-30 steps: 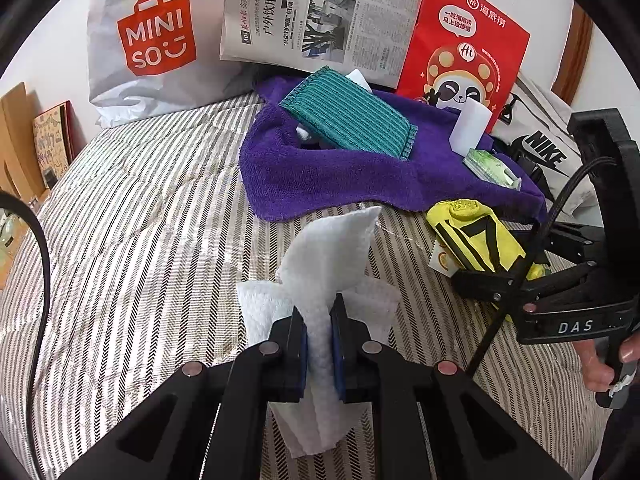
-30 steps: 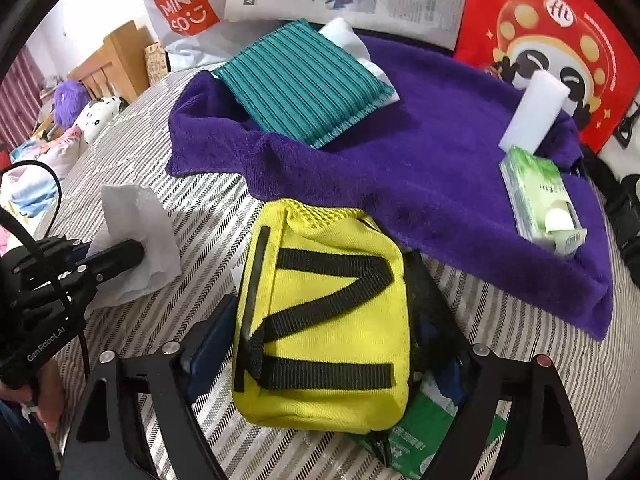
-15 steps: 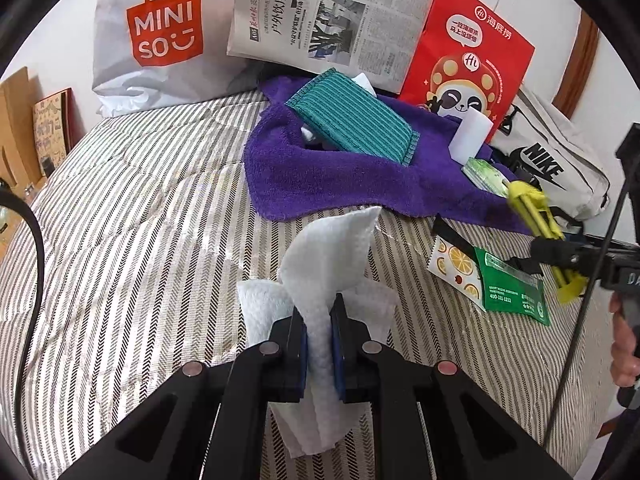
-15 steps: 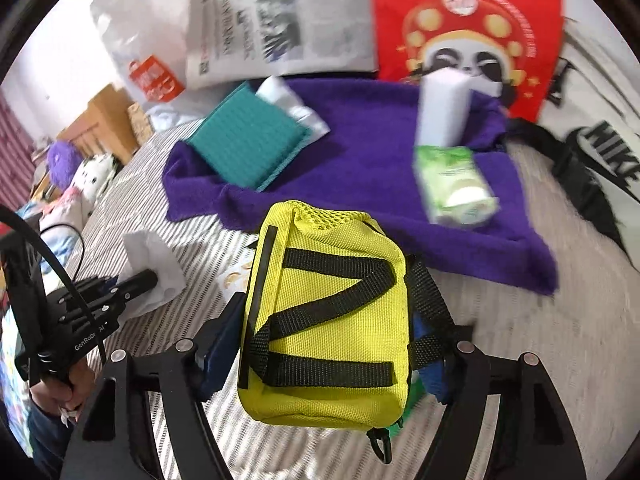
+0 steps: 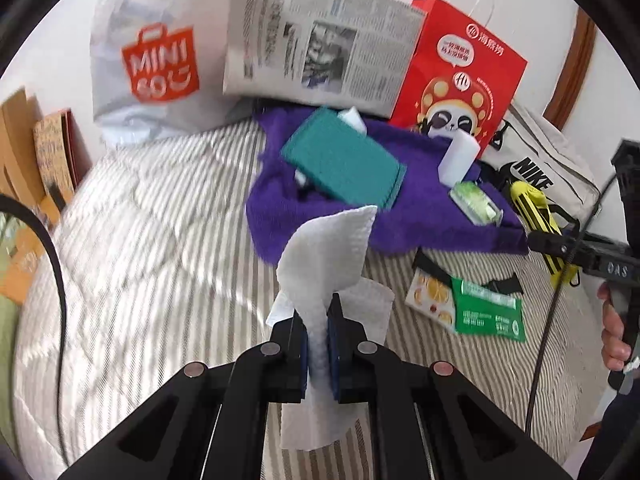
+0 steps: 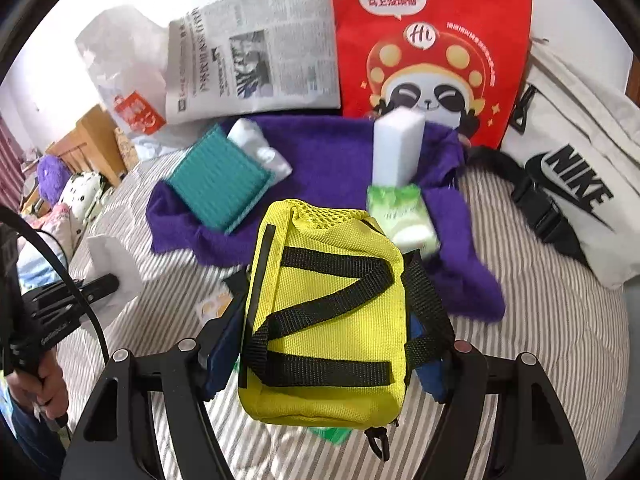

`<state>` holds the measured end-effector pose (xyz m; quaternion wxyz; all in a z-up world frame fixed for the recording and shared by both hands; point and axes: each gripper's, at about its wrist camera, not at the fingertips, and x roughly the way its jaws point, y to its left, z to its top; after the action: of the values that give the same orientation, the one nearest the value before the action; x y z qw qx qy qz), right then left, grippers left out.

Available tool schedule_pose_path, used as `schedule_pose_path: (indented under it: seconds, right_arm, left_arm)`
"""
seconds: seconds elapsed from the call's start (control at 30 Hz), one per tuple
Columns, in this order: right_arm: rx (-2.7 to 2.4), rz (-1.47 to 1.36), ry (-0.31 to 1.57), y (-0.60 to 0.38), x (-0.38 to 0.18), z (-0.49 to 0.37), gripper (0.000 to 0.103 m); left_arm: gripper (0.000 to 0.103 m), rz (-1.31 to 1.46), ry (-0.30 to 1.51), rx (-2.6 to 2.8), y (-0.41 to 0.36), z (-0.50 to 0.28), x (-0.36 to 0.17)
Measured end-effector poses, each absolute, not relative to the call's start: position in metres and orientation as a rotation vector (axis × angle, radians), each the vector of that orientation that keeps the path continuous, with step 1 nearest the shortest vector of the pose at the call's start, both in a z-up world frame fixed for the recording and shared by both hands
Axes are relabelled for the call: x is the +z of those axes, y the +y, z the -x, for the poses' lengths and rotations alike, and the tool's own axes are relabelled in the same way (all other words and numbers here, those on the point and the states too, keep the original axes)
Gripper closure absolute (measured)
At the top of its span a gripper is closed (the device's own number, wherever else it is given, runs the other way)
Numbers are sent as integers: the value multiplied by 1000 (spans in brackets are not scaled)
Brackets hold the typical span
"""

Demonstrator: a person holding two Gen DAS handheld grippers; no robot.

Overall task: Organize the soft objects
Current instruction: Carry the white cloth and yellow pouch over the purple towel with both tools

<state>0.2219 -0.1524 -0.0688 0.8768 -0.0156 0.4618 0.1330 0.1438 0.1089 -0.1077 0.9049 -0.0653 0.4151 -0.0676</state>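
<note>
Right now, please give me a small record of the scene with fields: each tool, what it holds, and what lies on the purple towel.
left tool: shut on white paper towel
right tool: grips yellow pouch, lifted off the bed
purple towel: teal cloth, white sponge block, green tissue pack
striped bed: green packet

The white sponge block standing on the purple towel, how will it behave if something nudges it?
The white sponge block stands on end on the soft, rumpled purple towel, so it would probably tip easily. It looks like light foam, likely squashing under the fingers rather than breaking.
</note>
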Motion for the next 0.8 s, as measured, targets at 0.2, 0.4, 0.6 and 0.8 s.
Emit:
schedule_pose_path:
  seconds: [0.2, 0.4, 0.6, 0.8]
  right_arm:
    - [270, 1, 950, -146, -54, -254, 30]
    - [266, -4, 937, -131, -34, -292, 30]
    - [262, -1, 924, -126, -15, -323, 30]
    - [257, 13, 979, -129, -38, -342, 30]
  left_arm:
    - [95, 74, 791, -171, 103, -170, -69]
    - [95, 57, 756, -170, 98, -213, -38]
    - [95, 111, 760, -179, 94, -257, -26]
    - [95, 113, 761, -198, 79, -292, -25]
